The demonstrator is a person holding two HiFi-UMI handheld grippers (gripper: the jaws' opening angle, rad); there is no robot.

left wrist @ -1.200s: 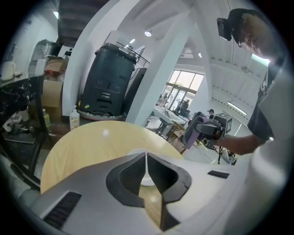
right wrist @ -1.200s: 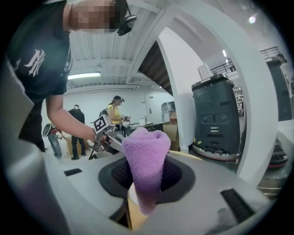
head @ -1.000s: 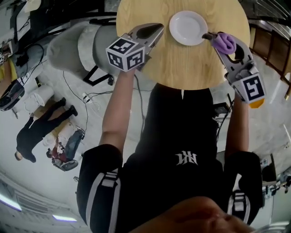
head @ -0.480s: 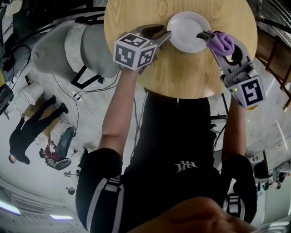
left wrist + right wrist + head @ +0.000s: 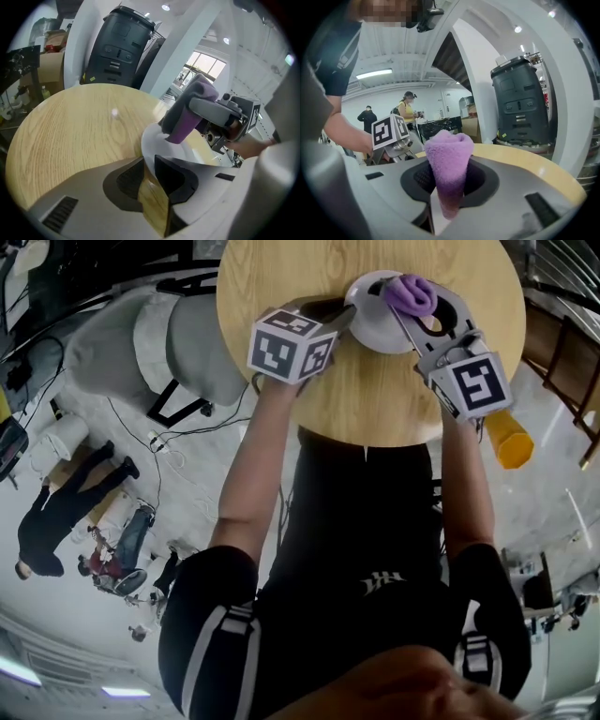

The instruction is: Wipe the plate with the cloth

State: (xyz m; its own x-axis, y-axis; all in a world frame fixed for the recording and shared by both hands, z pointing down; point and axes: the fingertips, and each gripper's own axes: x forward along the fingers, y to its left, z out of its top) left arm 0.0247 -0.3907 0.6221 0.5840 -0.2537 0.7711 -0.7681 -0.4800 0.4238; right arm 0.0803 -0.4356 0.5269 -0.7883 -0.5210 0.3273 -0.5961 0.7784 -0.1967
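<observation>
A white plate (image 5: pixel 368 322) lies near the far edge of the round wooden table (image 5: pixel 281 277). My left gripper (image 5: pixel 347 317) is at the plate's left rim. In the left gripper view the rim (image 5: pixel 146 151) runs between the two pads, and the jaws are closing on it. My right gripper (image 5: pixel 392 292) is shut on a bunched purple cloth (image 5: pixel 412 292) and holds it over the plate's right half. The cloth (image 5: pixel 447 164) stands up between the jaws in the right gripper view. It also shows in the left gripper view, just above the plate (image 5: pixel 192 152).
A grey padded chair (image 5: pixel 159 334) stands left of the table. An orange-yellow object (image 5: pixel 511 442) sits below the table's right edge. A tall black machine (image 5: pixel 122 42) is beyond the table. People (image 5: pixel 66 502) and cables are on the floor at the left.
My right gripper carried the cloth left from the plate's right edge to over the plate. The left gripper dropped to the plate's left rim and its jaws came around it.
</observation>
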